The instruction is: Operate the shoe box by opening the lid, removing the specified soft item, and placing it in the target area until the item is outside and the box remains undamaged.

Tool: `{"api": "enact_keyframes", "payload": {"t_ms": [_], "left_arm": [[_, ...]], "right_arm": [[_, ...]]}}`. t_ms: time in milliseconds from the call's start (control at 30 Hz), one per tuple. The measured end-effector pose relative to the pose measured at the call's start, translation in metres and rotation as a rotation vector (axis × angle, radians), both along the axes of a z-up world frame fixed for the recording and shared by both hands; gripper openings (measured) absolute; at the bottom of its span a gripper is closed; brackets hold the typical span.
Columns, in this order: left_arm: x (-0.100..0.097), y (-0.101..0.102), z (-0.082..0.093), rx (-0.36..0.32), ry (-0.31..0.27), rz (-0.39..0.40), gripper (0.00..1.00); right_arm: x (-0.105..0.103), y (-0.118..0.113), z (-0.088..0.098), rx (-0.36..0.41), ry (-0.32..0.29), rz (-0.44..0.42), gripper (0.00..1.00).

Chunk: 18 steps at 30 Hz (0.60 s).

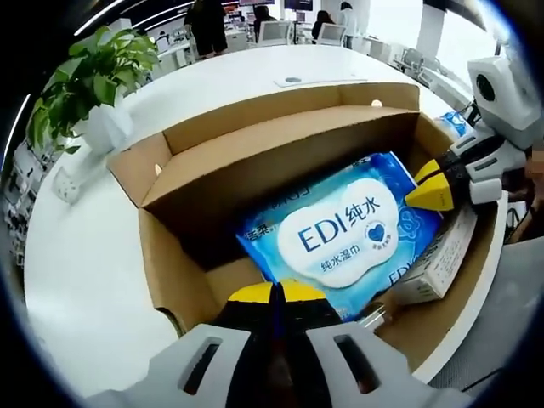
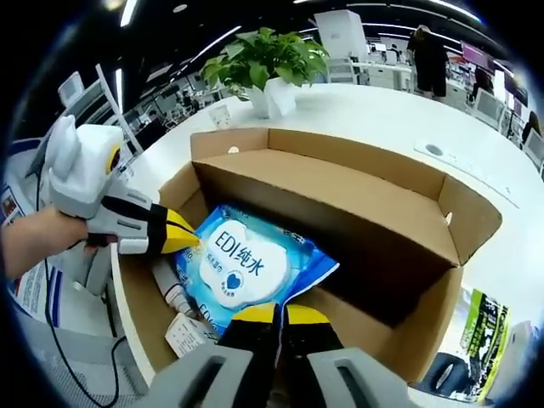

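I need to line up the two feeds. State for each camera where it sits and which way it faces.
Left gripper view: rides the left gripper, looking into the open cardboard box at the blue wipes pack; its jaws are shut, right gripper enters from the right.
Right gripper view: rides the right gripper, facing the box from the opposite end; left gripper and a hand enter from the left.
Shared: box, pack, potted plant.

A potted plant [image 1: 89, 81] in a white pot is seen at 10 o'clock on the white table [image 1: 76, 263]; office chairs [image 1: 276, 31] stand at 12.
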<state>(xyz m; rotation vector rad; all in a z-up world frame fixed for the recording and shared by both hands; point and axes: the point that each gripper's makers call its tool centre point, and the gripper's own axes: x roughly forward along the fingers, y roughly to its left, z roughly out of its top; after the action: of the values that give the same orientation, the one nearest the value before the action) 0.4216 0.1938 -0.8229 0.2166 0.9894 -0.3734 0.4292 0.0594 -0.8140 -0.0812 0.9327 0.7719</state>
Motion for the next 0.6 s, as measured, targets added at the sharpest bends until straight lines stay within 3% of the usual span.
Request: {"api": "enact_keyframes", "payload": {"t_ms": [600], "left_arm": [[-0.008, 0.0, 0.024, -0.029, -0.072, 0.007, 0.0]], "right_arm": [[0.004, -0.001, 0.02, 0.01, -0.085, 0.028, 0.0]]}}
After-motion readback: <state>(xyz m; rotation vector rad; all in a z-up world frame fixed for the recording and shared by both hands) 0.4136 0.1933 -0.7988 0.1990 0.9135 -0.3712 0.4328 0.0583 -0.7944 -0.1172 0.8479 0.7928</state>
